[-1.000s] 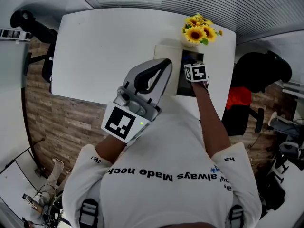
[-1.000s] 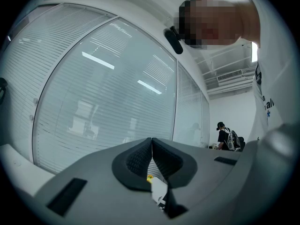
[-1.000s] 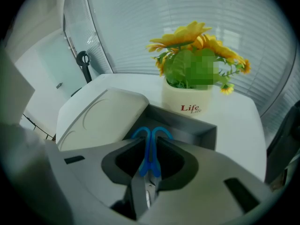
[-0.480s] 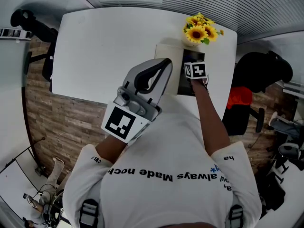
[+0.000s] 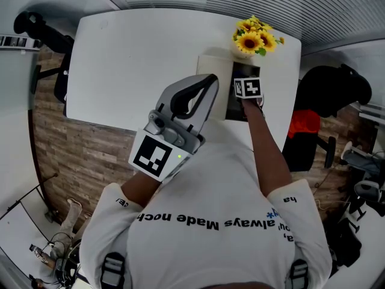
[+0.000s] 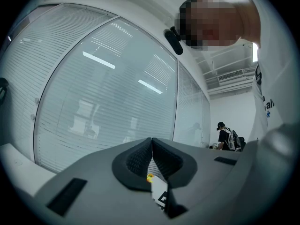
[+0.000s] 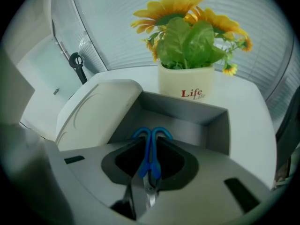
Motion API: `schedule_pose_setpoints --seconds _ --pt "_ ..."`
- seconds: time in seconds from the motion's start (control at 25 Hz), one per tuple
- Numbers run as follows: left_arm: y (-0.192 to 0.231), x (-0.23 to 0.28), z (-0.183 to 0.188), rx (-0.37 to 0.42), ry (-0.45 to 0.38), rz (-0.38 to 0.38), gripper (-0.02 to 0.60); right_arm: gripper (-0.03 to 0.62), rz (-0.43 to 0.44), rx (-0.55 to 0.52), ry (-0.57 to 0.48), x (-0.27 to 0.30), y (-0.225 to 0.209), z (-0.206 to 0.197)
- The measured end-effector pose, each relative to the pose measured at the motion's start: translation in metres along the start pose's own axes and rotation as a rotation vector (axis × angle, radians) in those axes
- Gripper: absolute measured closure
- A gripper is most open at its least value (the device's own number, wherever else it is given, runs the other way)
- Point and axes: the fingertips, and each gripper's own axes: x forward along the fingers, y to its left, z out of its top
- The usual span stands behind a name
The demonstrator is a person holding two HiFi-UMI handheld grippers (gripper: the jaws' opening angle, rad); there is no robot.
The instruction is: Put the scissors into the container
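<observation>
Little changed: right gripper (image 7: 150, 144) clamps scissors (image 7: 150, 156) lengthwise up-frame, blue handles toward the container (image 7: 187, 116) at centre; left gripper (image 6: 151, 153) pressed closed, empty

The flower pot (image 7: 185, 86) stands behind the container (image 7: 187, 118) on the table (image 7: 246, 109), lid (image 7: 93, 111) at its left.
</observation>
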Motion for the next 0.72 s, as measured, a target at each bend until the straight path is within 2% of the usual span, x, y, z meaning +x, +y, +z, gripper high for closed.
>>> schedule_pose_setpoints --seconds 0.44,0.72 --pt "-0.001 0.0 0.0 0.005 0.001 -0.005 0.561 0.499 0.003 0.006 0.004 0.003 0.0 0.001" --pt "-0.001 -0.002 0.0 0.007 -0.001 -0.004 0.561 0.502 0.002 0.008 -0.05 -0.008 0.002 0.01"
